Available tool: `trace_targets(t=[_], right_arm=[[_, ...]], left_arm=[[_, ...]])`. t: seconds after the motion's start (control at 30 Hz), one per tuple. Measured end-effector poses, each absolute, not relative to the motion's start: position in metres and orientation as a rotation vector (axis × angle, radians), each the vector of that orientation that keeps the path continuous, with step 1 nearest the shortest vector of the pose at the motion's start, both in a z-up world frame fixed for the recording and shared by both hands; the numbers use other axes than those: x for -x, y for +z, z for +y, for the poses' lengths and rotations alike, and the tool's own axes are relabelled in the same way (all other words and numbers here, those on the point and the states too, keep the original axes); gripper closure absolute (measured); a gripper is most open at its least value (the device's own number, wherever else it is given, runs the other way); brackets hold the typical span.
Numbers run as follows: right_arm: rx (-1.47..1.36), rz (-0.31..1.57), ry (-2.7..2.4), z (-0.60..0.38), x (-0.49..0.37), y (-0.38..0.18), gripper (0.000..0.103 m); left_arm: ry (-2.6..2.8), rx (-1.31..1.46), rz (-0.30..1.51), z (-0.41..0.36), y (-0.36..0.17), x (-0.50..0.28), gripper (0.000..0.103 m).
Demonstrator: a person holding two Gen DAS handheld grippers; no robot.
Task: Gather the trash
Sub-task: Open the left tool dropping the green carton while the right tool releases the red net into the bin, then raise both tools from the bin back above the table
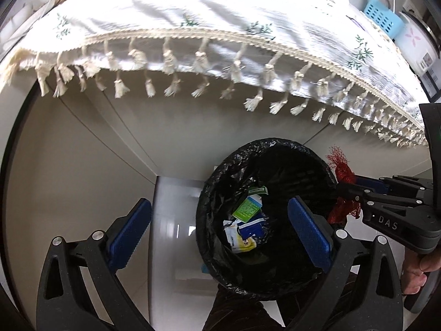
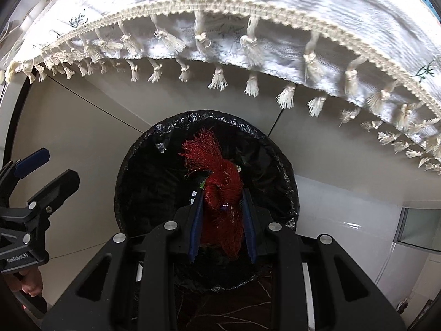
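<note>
- Partly done — wrappers [image 1: 245, 226] already in lined bin [image 1: 209, 193].
- Right claw [image 2: 223, 207] pinching red mesh net [image 2: 217, 176] over bin mouth — drop pending.
- Left claw [image 1: 220, 237] spread wide, empty.
- Worktop [image 1: 220, 11] leftovers: cannot tell.

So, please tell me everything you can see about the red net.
The red net is a crumpled bunch of plastic-looking mesh, with a frayed, fanned-out end pointing up. The right tool is shut on its middle between the blue pads, holding it above the open mouth of the bin lined with a black bag. It touches only the pads.
</note>
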State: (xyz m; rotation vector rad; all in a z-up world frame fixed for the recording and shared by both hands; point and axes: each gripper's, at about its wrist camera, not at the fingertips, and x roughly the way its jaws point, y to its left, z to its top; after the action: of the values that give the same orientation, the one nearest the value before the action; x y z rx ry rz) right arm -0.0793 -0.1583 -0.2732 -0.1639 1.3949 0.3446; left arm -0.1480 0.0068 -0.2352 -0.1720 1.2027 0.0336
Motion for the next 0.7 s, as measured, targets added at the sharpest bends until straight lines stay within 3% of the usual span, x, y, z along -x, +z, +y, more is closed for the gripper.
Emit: trace_targets(t=[0.23,0.5,0.7], right_arm=[[0.165,1.389,0.331,-0.159,0.08,-0.276,0.068],[0.169,1.341,0.31,-0.178,0.082,-0.243,0.033],[0.155,1.291,0.279,-0.194,0.081,-0.208,0.018]], left_arm=[[0.028,0.165,1.21,0.006,-0.241,0.148,0.006],[0.011,0.15,1.207,-0.001,-0.241,0.146,0.006],[0.018,0.154,1.196,-0.001,-0.222,0.141,0.006]])
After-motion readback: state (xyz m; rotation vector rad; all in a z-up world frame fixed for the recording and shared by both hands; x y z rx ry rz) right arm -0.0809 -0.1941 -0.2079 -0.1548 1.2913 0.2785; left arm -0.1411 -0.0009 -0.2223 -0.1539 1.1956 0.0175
